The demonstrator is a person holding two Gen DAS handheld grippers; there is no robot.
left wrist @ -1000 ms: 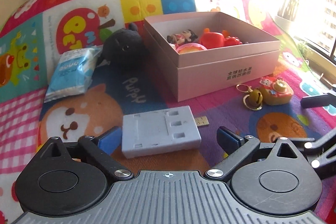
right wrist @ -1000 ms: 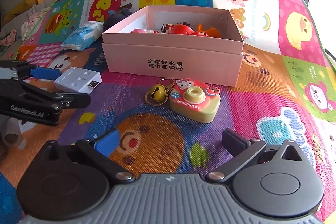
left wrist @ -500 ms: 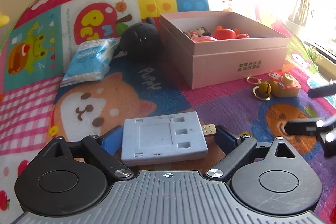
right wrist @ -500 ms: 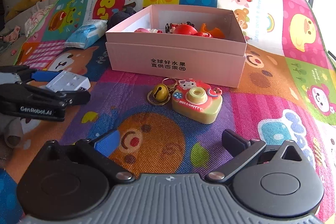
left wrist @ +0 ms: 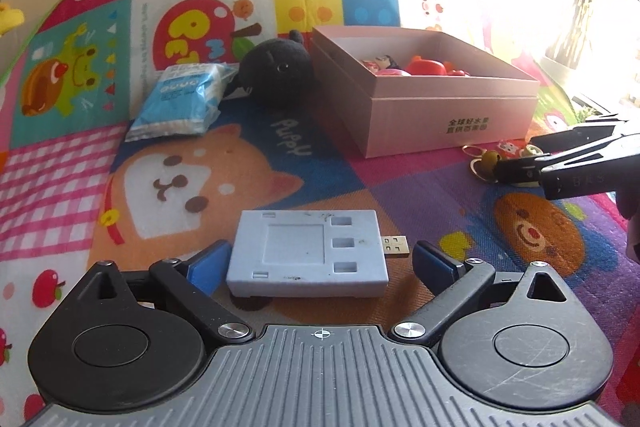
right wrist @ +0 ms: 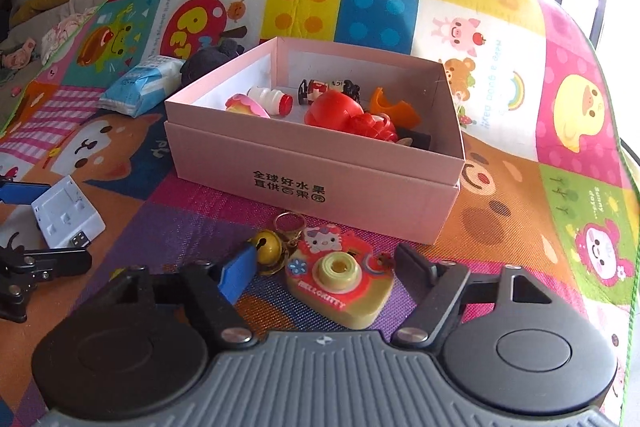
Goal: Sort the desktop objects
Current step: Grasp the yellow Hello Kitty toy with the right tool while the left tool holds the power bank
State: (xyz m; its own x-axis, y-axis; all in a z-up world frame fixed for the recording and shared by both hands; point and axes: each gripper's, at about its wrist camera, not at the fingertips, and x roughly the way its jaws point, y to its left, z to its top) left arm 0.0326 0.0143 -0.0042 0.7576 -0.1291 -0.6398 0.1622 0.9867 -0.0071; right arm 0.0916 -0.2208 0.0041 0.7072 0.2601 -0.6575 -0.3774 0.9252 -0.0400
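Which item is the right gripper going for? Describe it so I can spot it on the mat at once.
Find the open pink cardboard box on the colourful play mat. Just in front of its printed wall lies a red and yellow camera-shaped toy keychain, between the closing jaws of the right gripper, not yet pinched. Unlike the brass bell touching it, it has a round yellow lens.

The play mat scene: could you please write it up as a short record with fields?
surface: patterned play mat
box: pink, open, holding small toys
left gripper: jaws wide, gray USB hub between them, pads not pressing
right gripper: jaws closing around the toy camera, not yet gripping
beside camera: gold bell
left of box: black plush, blue tissue pack
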